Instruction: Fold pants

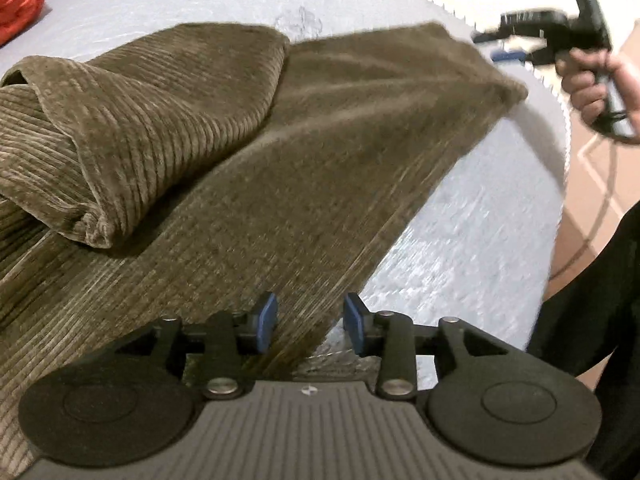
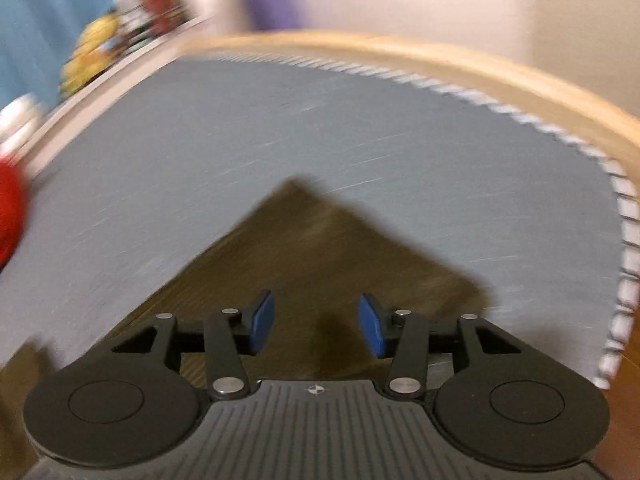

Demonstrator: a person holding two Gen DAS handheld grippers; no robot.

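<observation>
Brown corduroy pants (image 1: 208, 168) lie on a grey mattress (image 1: 472, 232). One leg is bunched and folded over at the left, the other stretches away to the upper right. My left gripper (image 1: 310, 322) is open, its blue pads either side of the near edge of the fabric, holding nothing. My right gripper (image 2: 316, 322) is open above a corner of the pants (image 2: 320, 256). It also shows in the left wrist view (image 1: 556, 36), held in a hand past the far leg end. The right wrist view is blurred.
A red bundle (image 1: 16, 0) lies at the mattress's far left corner. The mattress has a stitched edge (image 2: 624, 240) and a wooden frame (image 2: 440, 56). Colourful objects (image 2: 104, 40) line a ledge beyond. Tiled floor (image 1: 592, 184) and the person's dark clothing (image 1: 600, 320) are at right.
</observation>
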